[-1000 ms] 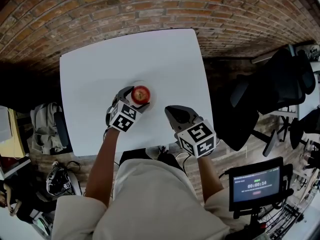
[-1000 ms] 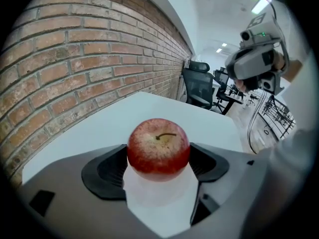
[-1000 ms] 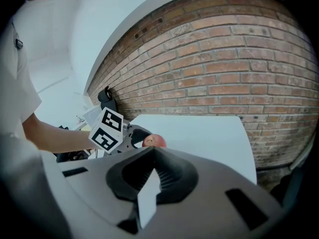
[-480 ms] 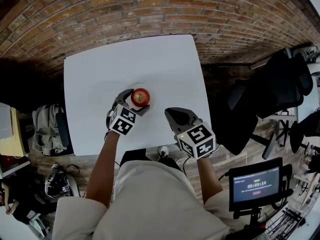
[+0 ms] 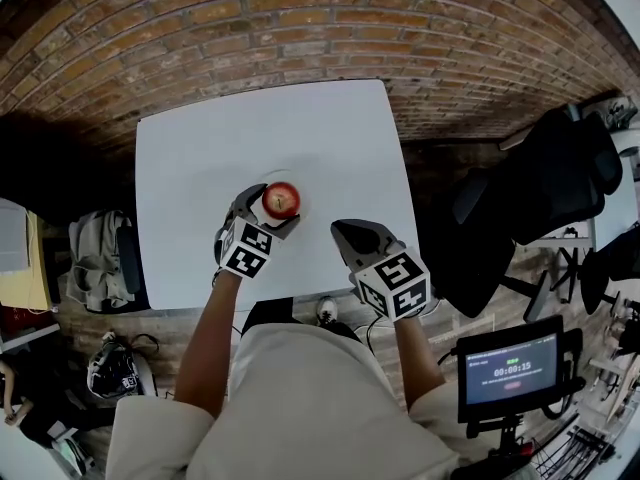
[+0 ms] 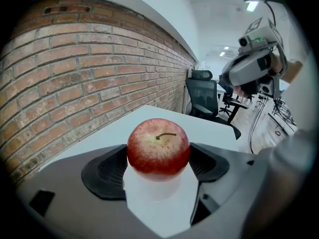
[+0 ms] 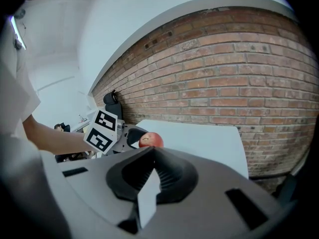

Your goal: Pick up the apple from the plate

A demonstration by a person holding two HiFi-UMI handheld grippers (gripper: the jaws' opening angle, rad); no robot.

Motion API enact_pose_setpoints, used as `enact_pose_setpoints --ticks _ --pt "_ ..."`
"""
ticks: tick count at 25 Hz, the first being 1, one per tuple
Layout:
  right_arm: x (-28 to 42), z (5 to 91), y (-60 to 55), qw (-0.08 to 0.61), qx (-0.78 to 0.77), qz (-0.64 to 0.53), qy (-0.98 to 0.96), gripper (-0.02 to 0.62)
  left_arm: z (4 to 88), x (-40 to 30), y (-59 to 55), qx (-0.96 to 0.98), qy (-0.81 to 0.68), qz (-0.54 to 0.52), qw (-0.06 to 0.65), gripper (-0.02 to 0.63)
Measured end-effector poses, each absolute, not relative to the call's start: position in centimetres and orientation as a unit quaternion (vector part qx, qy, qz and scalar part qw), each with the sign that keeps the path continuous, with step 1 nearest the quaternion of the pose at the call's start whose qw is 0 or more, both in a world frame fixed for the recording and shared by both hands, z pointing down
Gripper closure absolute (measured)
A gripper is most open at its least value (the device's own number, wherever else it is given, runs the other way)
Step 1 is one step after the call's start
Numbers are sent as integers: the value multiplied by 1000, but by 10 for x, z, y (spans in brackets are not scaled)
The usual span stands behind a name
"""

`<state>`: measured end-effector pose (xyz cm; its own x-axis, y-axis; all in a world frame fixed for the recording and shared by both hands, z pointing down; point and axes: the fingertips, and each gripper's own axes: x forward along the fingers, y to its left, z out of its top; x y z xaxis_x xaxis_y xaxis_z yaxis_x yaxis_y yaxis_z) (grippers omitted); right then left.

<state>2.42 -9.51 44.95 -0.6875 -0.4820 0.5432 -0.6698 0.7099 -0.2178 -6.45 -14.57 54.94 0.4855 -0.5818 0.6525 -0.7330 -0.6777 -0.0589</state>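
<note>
A red apple [image 5: 281, 200] with a short stem sits between the dark pads of my left gripper [image 5: 274, 206], near the middle of the white table [image 5: 200, 158]. In the left gripper view the apple [image 6: 158, 146] touches both pads, so the left gripper [image 6: 158, 159] is shut on it. White surface shows under it; I cannot tell plate from table. My right gripper [image 5: 346, 231] hovers to the right near the table's front edge, shut and empty. In the right gripper view its jaws [image 7: 152, 153] meet at the tips, with the apple [image 7: 150, 140] beyond them.
A brick wall [image 5: 260, 18] runs behind the table. A black office chair [image 5: 555, 168] stands to the right and a screen with a timer [image 5: 512, 368] at lower right. A grey bag [image 5: 95, 253] and a helmet [image 5: 112, 368] lie on the floor at left.
The head view has shifted, so the table sits lower in the picture. My left gripper stays round the apple. The right gripper has hardly moved.
</note>
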Motion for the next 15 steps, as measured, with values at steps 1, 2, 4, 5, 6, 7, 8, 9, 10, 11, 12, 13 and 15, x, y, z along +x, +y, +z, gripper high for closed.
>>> enact_pose_setpoints --ticks 1,2,4,5,6,7,8,9,10,11,12,13,15 --pt "24 448 -94 229 321 202 -896 594 547 -65 -145 854 -388 329 112 216" --pt "25 447 -93 228 321 200 -897 594 544 -66 -144 853 -391 328 110 216" --pt "24 444 -91 226 320 197 -899 594 540 -67 -140 851 -395 329 109 216" --pt "24 442 -89 225 319 196 -900 594 538 -69 -138 850 -397 330 109 216" --pt "23 441 -88 224 318 194 -901 594 535 -70 -136 848 -400 330 108 216" --pt "22 439 -87 223 317 191 -902 594 533 -72 -134 846 -404 330 109 216" --pt "22 438 -85 222 315 188 -903 594 531 -74 -131 845 -408 329 109 216" --pt "21 436 -84 221 314 186 -904 594 528 -76 -129 843 -412 327 110 216" --pt "21 435 -83 221 313 184 -905 594 525 -76 -126 842 -416 324 112 216" --pt "21 433 -81 220 312 182 -906 594 522 -77 -124 842 -419 321 113 216" --pt "20 431 -81 219 311 179 -907 594 519 -78 -122 842 -421 317 113 216" --pt "20 429 -80 218 310 177 -908 594 516 -79 -120 842 -424 315 113 216" --pt "19 426 -78 216 308 172 -910 594 510 -81 -116 841 -429 310 111 216"
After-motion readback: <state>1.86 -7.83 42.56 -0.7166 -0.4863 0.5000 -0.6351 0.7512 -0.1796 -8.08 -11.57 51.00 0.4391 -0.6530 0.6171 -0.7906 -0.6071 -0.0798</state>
